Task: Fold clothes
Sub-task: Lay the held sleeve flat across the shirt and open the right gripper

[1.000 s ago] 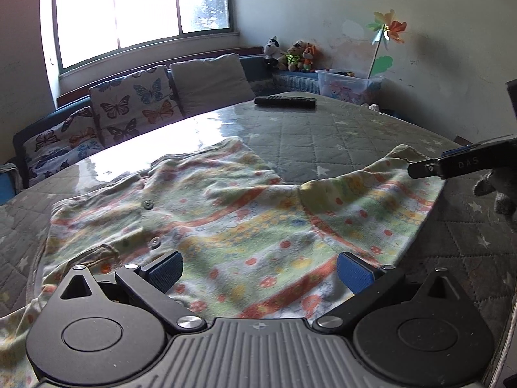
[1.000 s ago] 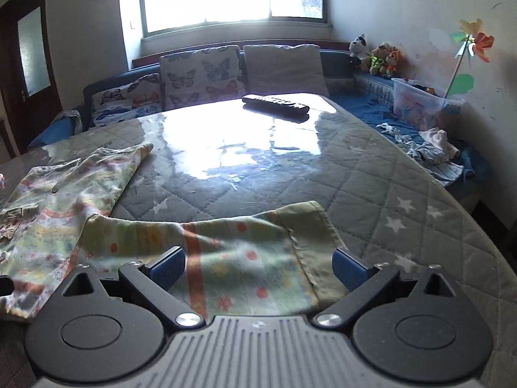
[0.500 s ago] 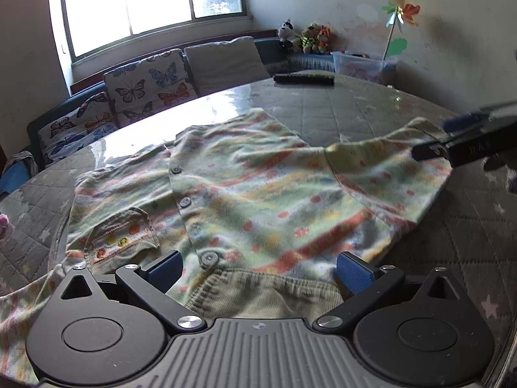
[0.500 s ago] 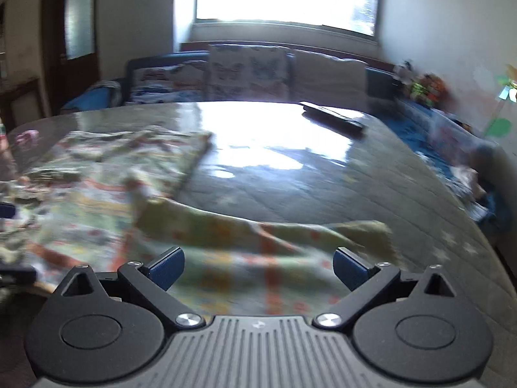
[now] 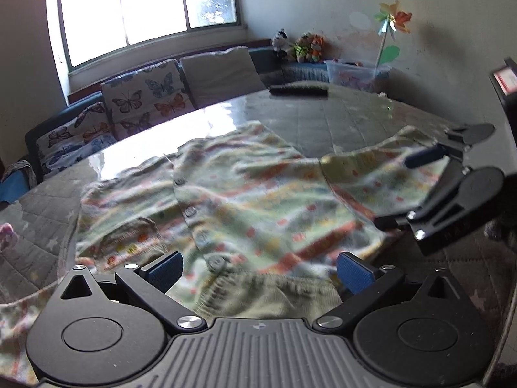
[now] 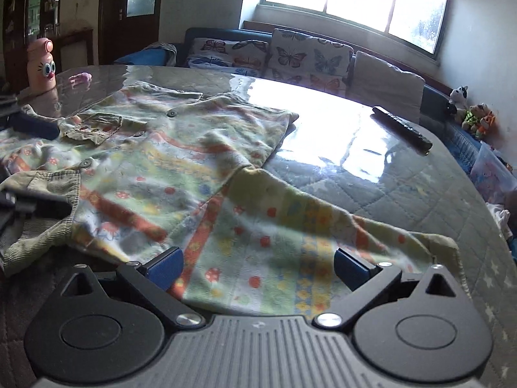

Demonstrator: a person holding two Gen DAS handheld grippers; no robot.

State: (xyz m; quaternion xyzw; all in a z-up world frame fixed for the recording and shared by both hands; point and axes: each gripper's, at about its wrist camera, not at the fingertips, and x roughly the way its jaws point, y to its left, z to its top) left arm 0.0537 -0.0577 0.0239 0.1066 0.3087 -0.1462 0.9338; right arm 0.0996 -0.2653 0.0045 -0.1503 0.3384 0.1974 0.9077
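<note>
A child's button-up shirt (image 5: 258,200) with coloured stripes and dots lies spread on the table. Its ribbed olive edge band (image 5: 268,294) sits between the wide-apart pads of my left gripper (image 5: 260,271), which is open just above it. In the right wrist view, the shirt (image 6: 155,148) stretches away to the left, and its sleeve (image 6: 290,242) runs under my right gripper (image 6: 258,270), also open. From the left wrist view the right gripper (image 5: 407,187) hovers over that sleeve. The left gripper (image 6: 55,168) shows at the far left edge, astride the band.
The table (image 5: 355,123) has a grey quilted cover under glossy glass. A black remote (image 6: 402,127) lies at the far side and a pink bottle (image 6: 40,64) stands at the far left. Butterfly cushions (image 5: 145,97) and a plastic box (image 5: 355,71) lie beyond the table.
My left gripper drew back along the shirt to the ribbed band. My right gripper swung round to face left across the shirt, over the sleeve. Both stayed open.
</note>
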